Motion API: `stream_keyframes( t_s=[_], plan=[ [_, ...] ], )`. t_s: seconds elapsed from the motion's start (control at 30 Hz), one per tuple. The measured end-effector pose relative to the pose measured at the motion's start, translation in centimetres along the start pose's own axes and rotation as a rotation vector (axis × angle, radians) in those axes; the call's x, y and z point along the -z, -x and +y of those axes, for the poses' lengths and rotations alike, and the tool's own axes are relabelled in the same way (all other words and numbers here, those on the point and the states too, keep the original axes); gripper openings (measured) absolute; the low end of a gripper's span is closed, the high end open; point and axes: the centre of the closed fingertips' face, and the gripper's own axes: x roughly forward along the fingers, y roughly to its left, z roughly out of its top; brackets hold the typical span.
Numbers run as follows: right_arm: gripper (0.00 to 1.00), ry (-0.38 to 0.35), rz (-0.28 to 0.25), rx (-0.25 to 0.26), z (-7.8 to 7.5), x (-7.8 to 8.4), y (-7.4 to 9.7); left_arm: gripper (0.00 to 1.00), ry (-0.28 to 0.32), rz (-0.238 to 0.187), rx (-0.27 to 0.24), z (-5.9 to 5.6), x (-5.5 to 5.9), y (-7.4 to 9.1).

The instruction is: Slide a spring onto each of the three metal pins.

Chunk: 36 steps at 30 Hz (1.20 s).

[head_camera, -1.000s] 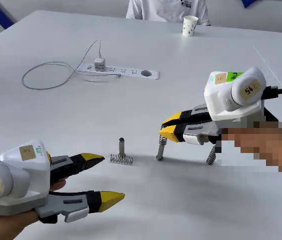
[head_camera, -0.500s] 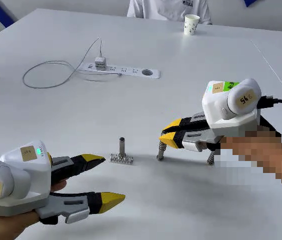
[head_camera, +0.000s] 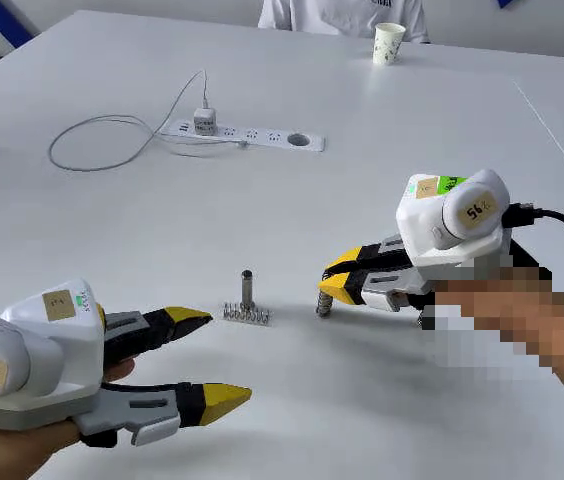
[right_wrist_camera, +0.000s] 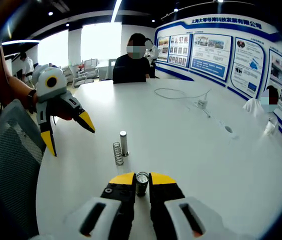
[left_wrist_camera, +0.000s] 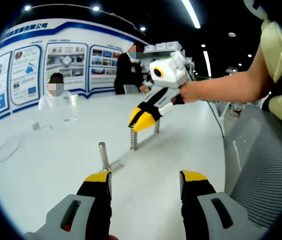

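Two handheld grippers work over a white table [head_camera: 442, 130] around a short, upright bare pin [head_camera: 247, 288], a metal post near the table's middle. A loose spring [head_camera: 244, 314] lies on its side at the foot of the bare pin, on the near side.

Just right of the bare pin stands a second pin [head_camera: 321, 313] with a held spring [left_wrist_camera: 132, 136] on it. The right gripper [head_camera: 334, 277] reaches in from the right of the bare pin. Its yellow-tipped jaws are closed against both sides of the held spring, near the top.

The left gripper [head_camera: 218, 358] hovers nearer the viewer than the bare pin and to its left, with its jaws wide apart and holding nothing.

In the left gripper view a third pin [left_wrist_camera: 157, 126] stands farther from the bare pin than the second, partly hidden by the right gripper. Whether it carries a spring cannot be made out there.

Well beyond the bare pin and to its left lies a white power strip [head_camera: 242, 136] with a charger plugged in and a looped white cable [head_camera: 87, 150]. Farther beyond the bare pin, a paper cup [head_camera: 389, 43] stands near the far edge, in front of a seated person in a white shirt [head_camera: 342, 12].
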Motion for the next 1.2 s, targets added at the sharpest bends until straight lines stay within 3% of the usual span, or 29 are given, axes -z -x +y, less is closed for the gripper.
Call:
stream_keyframes(
  t_s=[0.33,1.2],
  plan=[
    [0.12,0.002,0.029,-0.001,0.07,1.07,-0.64,0.56,0.005,0.0,0.001,0.04,0.13,-0.21],
    [0.15,-0.015,0.017,0.013,-0.1,0.98,-0.16,0.56,-0.002,-0.006,0.001,0.19,-0.14,-0.2]
  ],
)
